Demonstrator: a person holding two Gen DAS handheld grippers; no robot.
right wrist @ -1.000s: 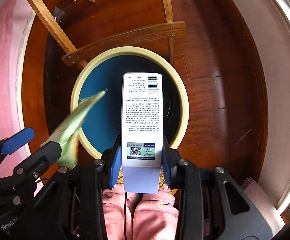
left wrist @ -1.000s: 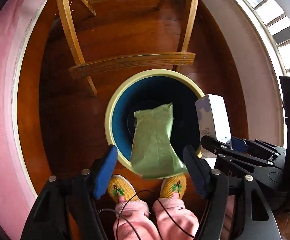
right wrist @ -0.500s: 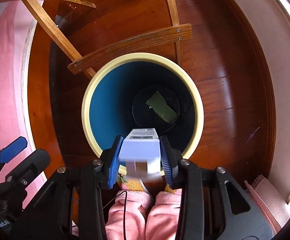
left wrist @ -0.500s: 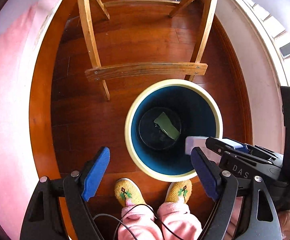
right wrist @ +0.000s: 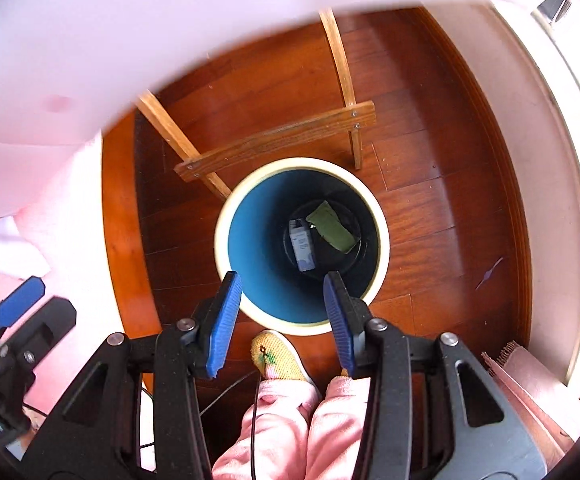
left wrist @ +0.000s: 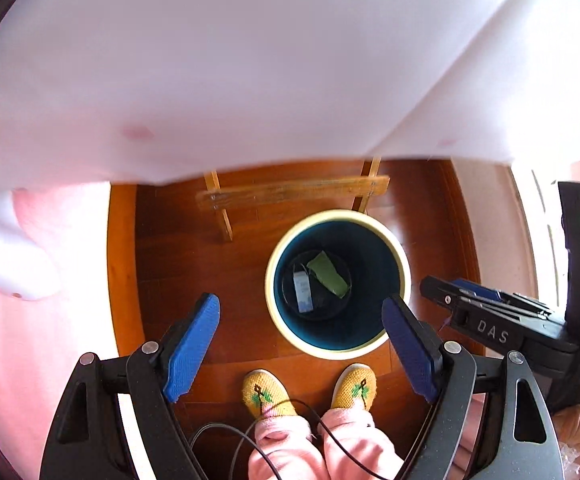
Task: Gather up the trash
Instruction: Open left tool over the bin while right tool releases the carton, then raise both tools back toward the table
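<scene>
Trash bin (left wrist: 404, 280), round, cream-rimmed and blue inside, stands on the wooden floor (left wrist: 241, 280) in front of the person's two yellow slippers (left wrist: 267, 394). At its dark bottom lie a green wrapper (left wrist: 328, 274) and a white carton (left wrist: 302, 294), side by side and touching or nearly so; the right wrist view shows the same pair, wrapper (right wrist: 332, 227) to the right of carton (right wrist: 302, 248). The left gripper (left wrist: 302, 350) is released, its blue pads spread wide and empty, above the floor near the bin's edge. The right gripper (right wrist: 282, 314) is likewise released and empty, above the bin's near rim (right wrist: 225, 216). A wooden crossbar (right wrist: 277, 142) of a chair frame sits beyond the bin. A pale, blurred surface (left wrist: 249, 60) fills the upper part of both views.
</scene>
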